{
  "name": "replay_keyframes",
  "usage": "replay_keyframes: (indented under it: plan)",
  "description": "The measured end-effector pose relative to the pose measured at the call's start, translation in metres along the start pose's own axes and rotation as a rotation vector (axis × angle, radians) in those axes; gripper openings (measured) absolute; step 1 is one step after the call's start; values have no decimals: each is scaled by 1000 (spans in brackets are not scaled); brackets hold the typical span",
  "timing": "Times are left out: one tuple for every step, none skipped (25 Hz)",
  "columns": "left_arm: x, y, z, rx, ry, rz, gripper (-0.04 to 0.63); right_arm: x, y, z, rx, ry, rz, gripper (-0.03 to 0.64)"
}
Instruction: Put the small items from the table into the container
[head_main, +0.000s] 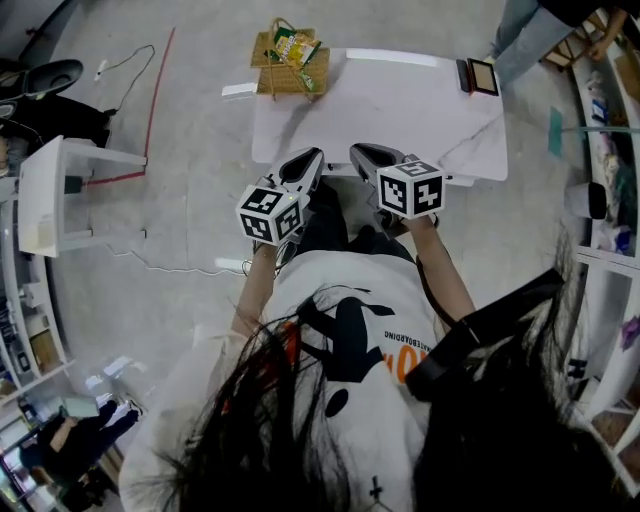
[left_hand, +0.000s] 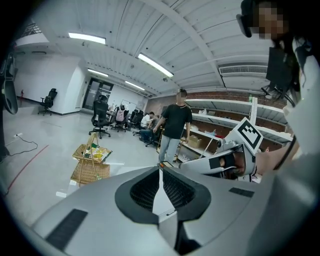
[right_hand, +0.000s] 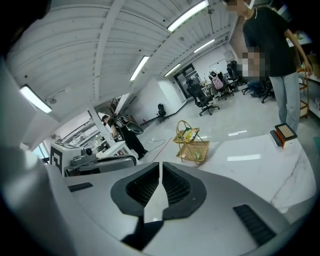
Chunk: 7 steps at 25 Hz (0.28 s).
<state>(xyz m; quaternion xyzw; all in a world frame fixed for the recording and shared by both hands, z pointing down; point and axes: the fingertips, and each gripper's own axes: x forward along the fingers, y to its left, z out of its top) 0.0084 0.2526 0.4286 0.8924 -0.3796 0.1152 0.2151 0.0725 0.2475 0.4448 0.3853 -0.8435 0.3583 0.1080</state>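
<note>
At the near edge of the bench (head_main: 400, 110), left gripper (head_main: 311, 157) and right gripper (head_main: 361, 153) hang side by side, jaws pinched together on nothing, parked, I'd say. Basket (head_main: 290, 70) at eleven o'clock holds packets (head_main: 294, 46); a small box (head_main: 481, 75) waits at one o'clock, probably next.

— What is the person wearing?

— They're wearing a white short-sleeved T-shirt (head_main: 345, 285) carrying a black graphic and orange lettering. Long dark hair (head_main: 250, 440) is spilling over it, and a broad black strap (head_main: 480, 328) is running across the shirt on their right side.

— And the tools?

— The left light-grey two-jaw gripper (head_main: 308, 160) and the right light-grey two-jaw gripper (head_main: 362, 155) are each carrying a white cube with black square markers (head_main: 270, 212). Black ribbed pads (left_hand: 145, 190) are lining the jaws' inner faces.
</note>
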Motion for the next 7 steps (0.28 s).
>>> replay_keyframes:
  plan:
    - [3, 0, 0, 3, 6, -3, 15, -1, -4, 1, -3, -3, -9, 32]
    - [6, 0, 1, 6, 11, -5, 15, -2, -7, 3, -5, -5, -18, 32]
    - [9, 1, 2, 9, 15, -6, 15, -2, -10, 5, -7, -7, -25, 32]
    - [11, 2, 3, 11, 17, -6, 15, -2, -13, 7, -8, -9, -29, 32]
    - [13, 3, 5, 13, 19, -4, 15, -1, -15, 9, -8, -10, -32, 32]
    - [14, 5, 7, 16, 19, -2, 15, -1, -16, 11, -9, -12, -33, 32]
    - [16, 6, 9, 18, 20, 1, 15, 0, -18, 13, -9, -14, -34, 32]
